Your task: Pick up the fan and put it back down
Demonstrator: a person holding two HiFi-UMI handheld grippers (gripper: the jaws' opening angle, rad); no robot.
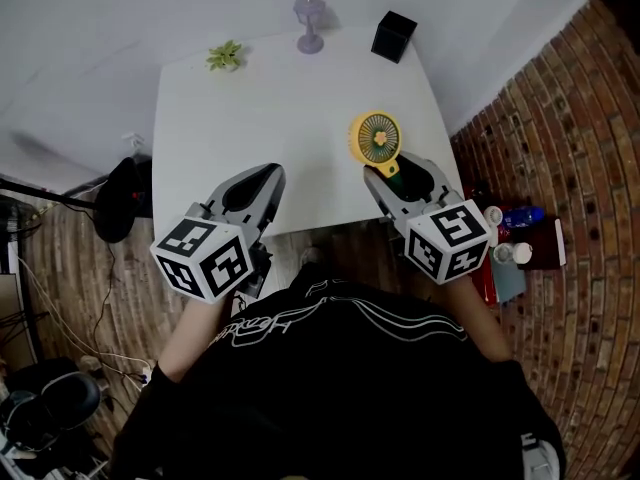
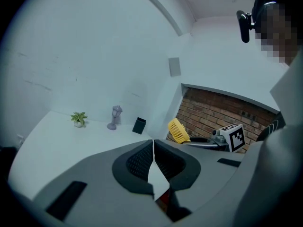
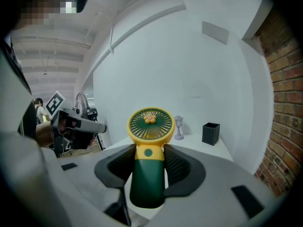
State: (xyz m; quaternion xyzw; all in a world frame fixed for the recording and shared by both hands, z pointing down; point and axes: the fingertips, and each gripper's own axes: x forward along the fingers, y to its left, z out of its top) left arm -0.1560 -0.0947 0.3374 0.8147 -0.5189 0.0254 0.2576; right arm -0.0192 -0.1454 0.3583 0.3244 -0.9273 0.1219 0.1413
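The fan [image 1: 376, 140] has a yellow round head with a green grille and a dark green handle [image 3: 147, 176]. My right gripper [image 1: 386, 176] is shut on that handle and holds the fan upright above the white table [image 1: 290, 98], near its right edge. In the right gripper view the fan [image 3: 150, 124] stands between the two jaws, which press on the handle from both sides. My left gripper [image 1: 268, 176] hangs over the table's front edge, shut, with nothing between its jaws. In the left gripper view the fan [image 2: 178, 130] shows at the right, ahead of the right gripper.
At the table's far edge stand a small potted plant [image 1: 225, 56], a lilac lantern figure [image 1: 310, 23] and a black box [image 1: 393, 36]. A brick floor [image 1: 560, 148] lies to the right, with bottles [image 1: 515, 218] by the table. Cables and a chair are at the left.
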